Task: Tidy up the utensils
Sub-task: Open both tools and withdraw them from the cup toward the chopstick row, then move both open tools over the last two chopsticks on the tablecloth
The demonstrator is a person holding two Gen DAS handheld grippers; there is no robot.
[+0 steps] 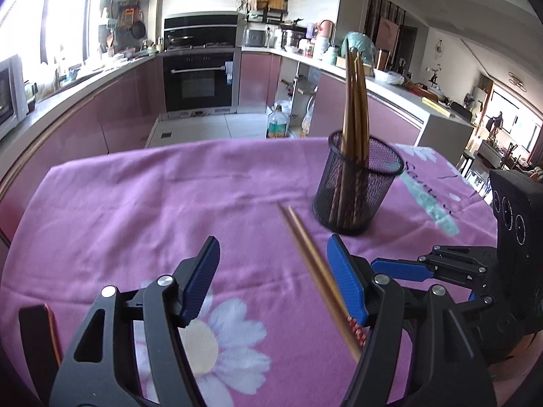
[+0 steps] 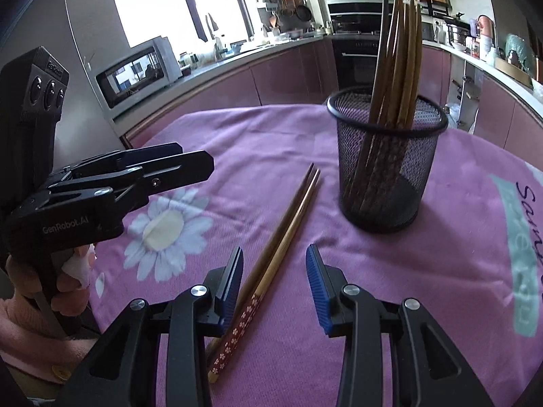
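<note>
Jaws of the right gripper (image 2: 274, 283) stand wide apart over the pink tablecloth (image 2: 424, 271), gripping nothing. A pair of chopsticks (image 2: 278, 240) lies on the cloth in the gap between them — much closer to the left-hand blue pad (image 2: 234, 285) than to the other; whether it touches that pad cannot be told. The patterned red ends lie nearest the camera and the slim tips point toward the mesh holder (image 2: 387, 159). The left gripper (image 1: 273, 274) is likewise spread wide and empty; in its own view the same pair runs beside its right-hand finger (image 1: 346, 285), with blur masking any contact. In the right wrist view the left gripper appears side-on at the left edge, held in the person's hand (image 2: 64, 281) above the daisy print (image 2: 166, 227). Further out, the black mesh holder stands upright on the cloth, just beyond the chopstick tips — several more chopsticks (image 2: 400, 54) stand inside it, leaning together. Behind the table run pink kitchen cabinets (image 1: 115, 112), an oven (image 1: 198, 78) and a microwave (image 2: 135, 71).
</note>
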